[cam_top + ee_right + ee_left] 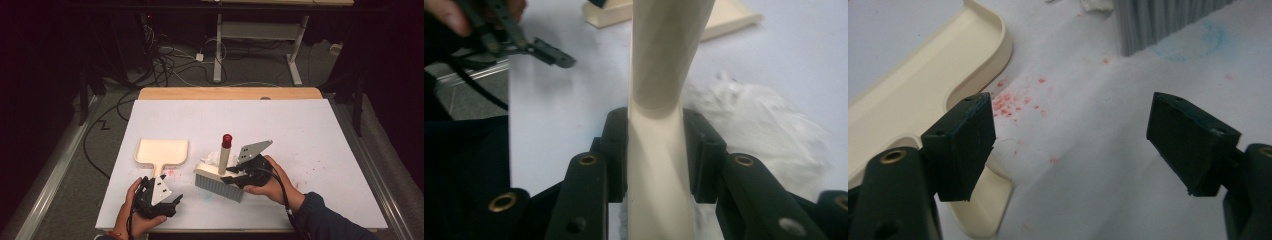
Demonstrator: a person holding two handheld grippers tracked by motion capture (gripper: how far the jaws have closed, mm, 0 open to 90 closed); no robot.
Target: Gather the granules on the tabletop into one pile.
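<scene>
White-papered counter (310,130), cables on floor behind. Your right gripper (239,172) has jaws pinching the brush (220,181) handle at 5 o'clock of center; left gripper (1073,145) jaws spread, empty, by the dustpan (162,151) handle at 7. Sweeping step, I'd say: next, grab the pan & push the white scraps (754,125) toward 9. Right gripper view shows the clamp; left gripper view the red specks (1010,102).

black tool (239,176), dark sleeve (325,217)

dustpan (923,85) cropped left, brush (1168,22) cropped top
</scene>
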